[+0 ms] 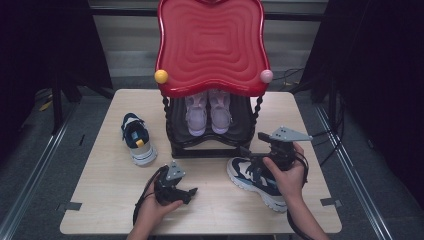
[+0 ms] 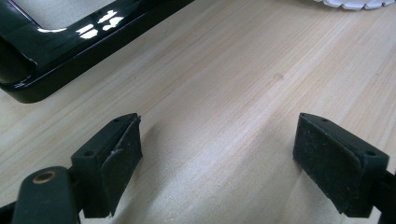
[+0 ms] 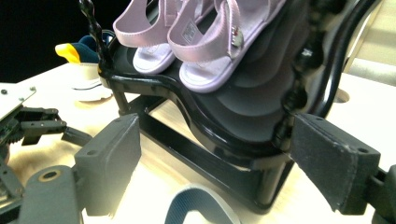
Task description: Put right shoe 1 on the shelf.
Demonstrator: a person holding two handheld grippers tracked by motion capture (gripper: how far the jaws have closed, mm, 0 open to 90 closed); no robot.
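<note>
On the tabletop (image 1: 210, 200) we note the shoe rack (image 1: 210, 145) already holding lilac sandals (image 1: 207, 114). Both sneakers remain unshelved: right gripper (image 1: 262, 157) gapes over one (image 1: 252, 180); left gripper (image 1: 182, 192), apart, holds nothing.

The pale wooden table (image 2: 233, 93) has a matt surface with fine straight grain. The black two-tier shoe rack (image 3: 196, 135) looks like glossy plastic, its frame throwing bright highlights; its red wavy top shelf (image 1: 211, 45) is equally shiny, moulded in ripples. The lilac sandals (image 3: 205, 42) look like smooth, soft synthetic. The rough black jaw pads (image 2: 338, 161) appear matt and rubbery.
</note>
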